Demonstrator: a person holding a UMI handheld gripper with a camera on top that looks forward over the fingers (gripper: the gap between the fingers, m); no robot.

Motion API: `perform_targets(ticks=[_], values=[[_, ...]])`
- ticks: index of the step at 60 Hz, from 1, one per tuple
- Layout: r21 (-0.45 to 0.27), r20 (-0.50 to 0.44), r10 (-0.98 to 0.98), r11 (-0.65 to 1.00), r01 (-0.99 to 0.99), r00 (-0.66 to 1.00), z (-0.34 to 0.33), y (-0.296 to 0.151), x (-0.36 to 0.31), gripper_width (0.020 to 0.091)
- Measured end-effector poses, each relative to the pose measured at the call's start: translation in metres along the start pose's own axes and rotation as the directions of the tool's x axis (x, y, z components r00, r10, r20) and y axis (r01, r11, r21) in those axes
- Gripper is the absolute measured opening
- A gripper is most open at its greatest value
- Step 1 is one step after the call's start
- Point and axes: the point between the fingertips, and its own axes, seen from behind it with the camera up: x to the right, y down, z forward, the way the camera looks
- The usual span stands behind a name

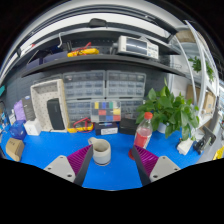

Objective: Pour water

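A cream mug (pixel 100 151) with a handle stands on the blue tabletop (pixel 115 172), just ahead of my left finger and between the two fingers' lines. A clear bottle with a red cap and reddish lower part (pixel 144 131) stands upright beyond my right finger. My gripper (pixel 112 163) is open, its magenta pads (pixel 78 158) spread wide, holding nothing. The mug touches neither pad.
A green potted plant (pixel 170 108) stands at the back right. A blue jar (pixel 18 131) and a tan object (pixel 13 149) sit at the left. A white framed device (pixel 48 104), coloured blocks (pixel 106 112) and shelves (pixel 100 60) line the back.
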Motion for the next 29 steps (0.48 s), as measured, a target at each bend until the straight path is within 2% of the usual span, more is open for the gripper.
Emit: perform_targets(ticks=[13,29], values=[[0.054,0.065,-0.042,0.998,0.039,0.997,-0.039,-0.025,-0.044,0.0807],[0.079,0.132,-0.055,0.996,0.045,0.99,-0.062,-0.023,-0.086,0.0806]])
